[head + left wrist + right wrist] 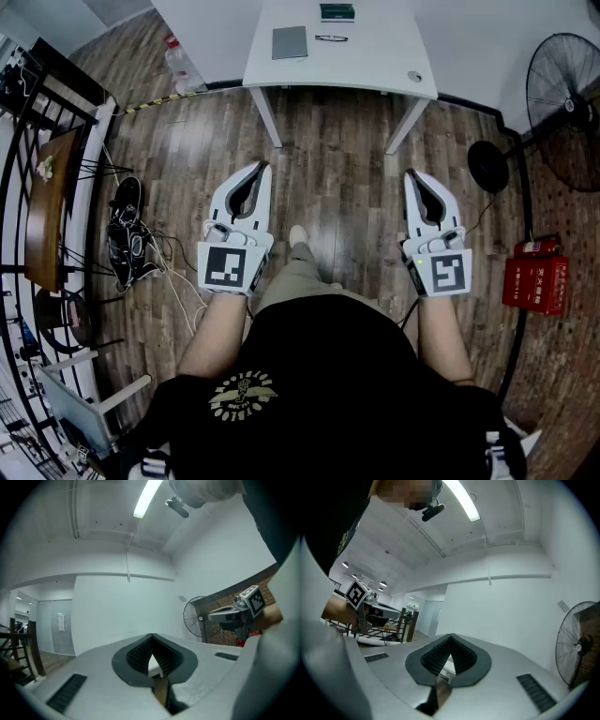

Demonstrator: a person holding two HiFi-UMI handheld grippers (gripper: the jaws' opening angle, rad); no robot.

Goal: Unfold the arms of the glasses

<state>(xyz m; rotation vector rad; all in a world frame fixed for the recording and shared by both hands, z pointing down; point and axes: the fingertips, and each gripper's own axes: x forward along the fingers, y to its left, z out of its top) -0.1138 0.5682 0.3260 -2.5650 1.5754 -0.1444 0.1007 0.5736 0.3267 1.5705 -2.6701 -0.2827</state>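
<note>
The glasses (331,38) lie folded, small and dark-framed, on the white table (375,66) far ahead of me. Both grippers are held level at waist height over the wooden floor, well short of the table. My left gripper (263,169) has its jaws together with nothing between them; in the left gripper view (151,635) the tips meet over a sliver of the table. My right gripper (411,175) is shut and empty too, and its tips touch in the right gripper view (450,636).
On the table are a grey flat case (290,42), a dark box (337,12) and a small round thing (414,76). A standing fan (562,112) and a red box (535,281) are at the right. Shoes and cables (127,230) lie at the left beside a wooden bench (47,206).
</note>
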